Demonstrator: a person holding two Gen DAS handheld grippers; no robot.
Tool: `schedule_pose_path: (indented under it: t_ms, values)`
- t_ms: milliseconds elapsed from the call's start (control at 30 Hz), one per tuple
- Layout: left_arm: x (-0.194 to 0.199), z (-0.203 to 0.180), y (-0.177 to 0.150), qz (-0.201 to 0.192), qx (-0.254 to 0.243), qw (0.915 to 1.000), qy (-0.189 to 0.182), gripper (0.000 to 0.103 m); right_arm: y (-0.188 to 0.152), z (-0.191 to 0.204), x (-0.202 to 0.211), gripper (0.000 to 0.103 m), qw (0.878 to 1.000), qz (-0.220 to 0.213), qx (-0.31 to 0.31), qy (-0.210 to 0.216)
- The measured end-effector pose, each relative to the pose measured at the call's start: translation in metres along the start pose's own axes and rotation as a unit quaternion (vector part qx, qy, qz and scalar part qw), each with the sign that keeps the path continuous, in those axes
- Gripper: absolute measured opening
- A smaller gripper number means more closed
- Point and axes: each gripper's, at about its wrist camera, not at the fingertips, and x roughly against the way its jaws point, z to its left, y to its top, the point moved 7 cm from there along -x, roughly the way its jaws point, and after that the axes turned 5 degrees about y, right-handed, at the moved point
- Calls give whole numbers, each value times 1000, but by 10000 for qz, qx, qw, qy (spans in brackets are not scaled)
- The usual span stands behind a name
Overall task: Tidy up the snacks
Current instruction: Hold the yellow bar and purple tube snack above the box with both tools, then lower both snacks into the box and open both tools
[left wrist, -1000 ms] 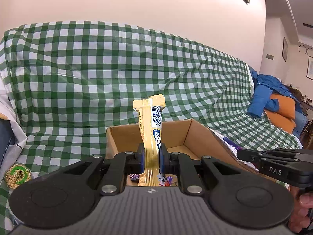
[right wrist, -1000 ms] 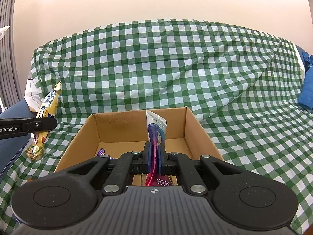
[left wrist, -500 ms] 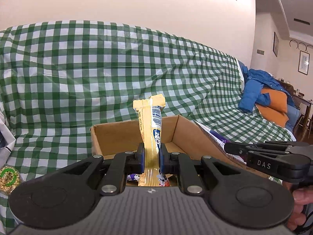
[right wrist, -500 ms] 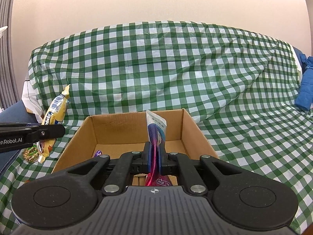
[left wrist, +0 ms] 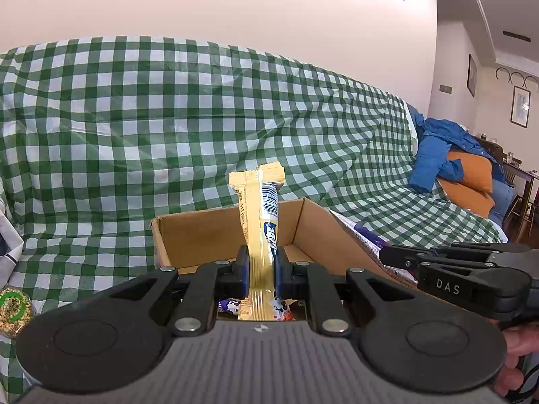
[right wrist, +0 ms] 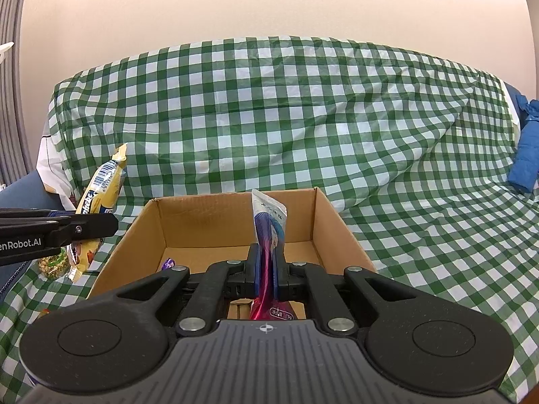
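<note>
1. Between the fingers of the left gripper point(left wrist: 262, 269) a yellow snack bar point(left wrist: 259, 215) stands upright, clamped near its lower end, its top rising well above the fingertips.
2. Past those fingers sits the open cardboard box point(left wrist: 209, 232) on the green checked cloth point(left wrist: 134, 118); a round snack point(left wrist: 12, 306) lies far left of them.
3. The right gripper point(right wrist: 266, 269) is clamped on a pink and purple sachet point(right wrist: 269, 225), upright between its fingers, the box just beyond.
4. Compared with a second ago, the yellow bar appears nearer the box's left wall in the right wrist view, and both grips are unchanged.
</note>
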Motion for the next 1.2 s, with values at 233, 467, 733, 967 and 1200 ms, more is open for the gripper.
schedule_pose_path:
  t_ms: [233,467,733,967,1200]
  values:
    - [0,-1,0,-6,0,10000,-2,15,0,0,0,6,10000,-3,38,10]
    - [1,-3,1,-8,20,10000,-26,15,2,-2,0,6,10000,-28,83,12]
    - [4,-7,3,-40,64,9999,-68,15,4,-3,-1,6,9999,-55,149,23]
    - [3,-8,5,-68,133,9999,-85,15,5,-5,-3,6,9997,-86,208,36]
    - [2,-11,5,-59,130,9998,-134,34,2,-8,-9,9,9997,54,253,-24]
